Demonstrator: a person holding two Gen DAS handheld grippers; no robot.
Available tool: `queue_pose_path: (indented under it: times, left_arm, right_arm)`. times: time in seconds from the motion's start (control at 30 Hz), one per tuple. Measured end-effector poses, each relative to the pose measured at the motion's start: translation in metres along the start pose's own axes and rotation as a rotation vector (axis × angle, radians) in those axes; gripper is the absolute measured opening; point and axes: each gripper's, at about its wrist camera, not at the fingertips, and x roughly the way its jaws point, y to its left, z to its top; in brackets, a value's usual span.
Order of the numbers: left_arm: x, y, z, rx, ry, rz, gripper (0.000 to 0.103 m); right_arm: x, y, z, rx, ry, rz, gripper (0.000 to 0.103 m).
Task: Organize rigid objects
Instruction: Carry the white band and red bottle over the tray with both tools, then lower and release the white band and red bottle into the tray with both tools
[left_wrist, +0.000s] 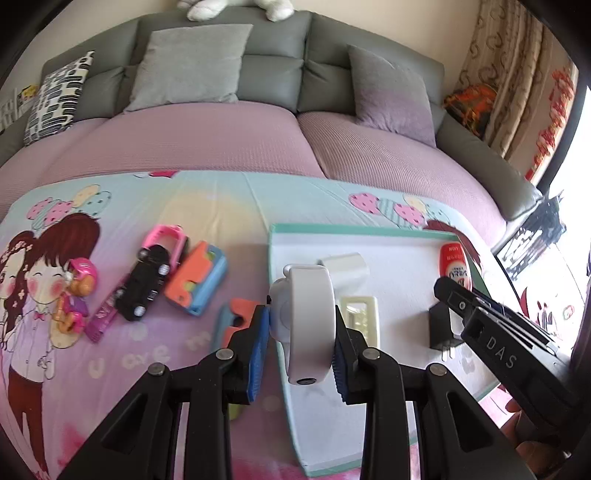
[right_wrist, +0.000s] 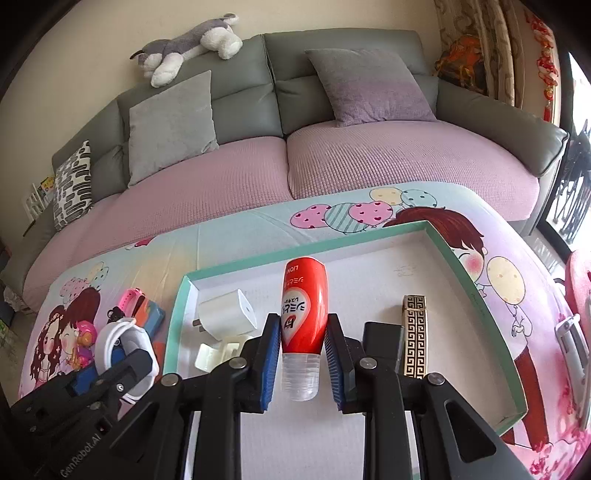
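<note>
1. We hold our left tongs (left_wrist: 301, 325) closed on a white rounded plastic device (left_wrist: 304, 314), its blue pads pressing both flanks, and it hangs above the near-left edge of the shallow white tray with a teal rim (left_wrist: 332, 230).
2. Our right tongs (right_wrist: 302, 334) are nearly fully closed on a red squeeze bottle with a clear cap (right_wrist: 303, 317), gripped at the lower body with the cap toward us, above the tray floor.
3. Inside the tray already lie a white plug adapter (right_wrist: 231, 314), a cream plastic clip (right_wrist: 218, 354), a gold-and-black patterned lighter-like bar (right_wrist: 414, 332) and a black block (left_wrist: 441, 326).
4. On the cartoon-printed cloth over the desk (left_wrist: 184, 206), left of the tray, wait a black toy car (left_wrist: 146, 284), a pink toy piece (left_wrist: 168, 238), an orange-and-blue toy case (left_wrist: 197, 282), a small pink-helmeted figurine (left_wrist: 79, 288) and a purple strip (left_wrist: 103, 314).
5. We judge the step in hand to be carrying both held things into the tray; neither is set down yet.
6. Next, each piece needs a bare patch: the bottle goes between adapter and gold bar, and the white device has to cross the rim without knocking the clip.
7. Then we lower until it rests and open the tongs.
</note>
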Motion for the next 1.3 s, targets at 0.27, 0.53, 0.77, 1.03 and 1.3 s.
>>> queue_pose_path:
  times: [0.27, 0.53, 0.77, 1.03, 1.3]
  left_arm:
    - [0.011, -0.016, -0.010, 0.041, 0.051, -0.001, 0.033]
    - [0.025, -0.020, -0.018, 0.056, 0.106, 0.005, 0.033]
    - [0.037, -0.022, -0.023, 0.052, 0.158, -0.006, 0.033]
    - [0.040, -0.023, -0.024, 0.048, 0.169, -0.014, 0.033]
    - [0.042, -0.024, -0.024, 0.061, 0.173, -0.002, 0.033]
  right_arm:
    - [0.019, -0.008, -0.008, 0.001, 0.094, -0.011, 0.026]
    - [0.031, -0.007, -0.014, -0.006, 0.133, -0.008, 0.026]
    - [0.039, -0.006, -0.016, -0.005, 0.154, 0.010, 0.026]
    - [0.049, -0.002, -0.021, -0.015, 0.191, -0.001, 0.026]
    - [0.054, -0.001, -0.023, -0.014, 0.217, -0.018, 0.027]
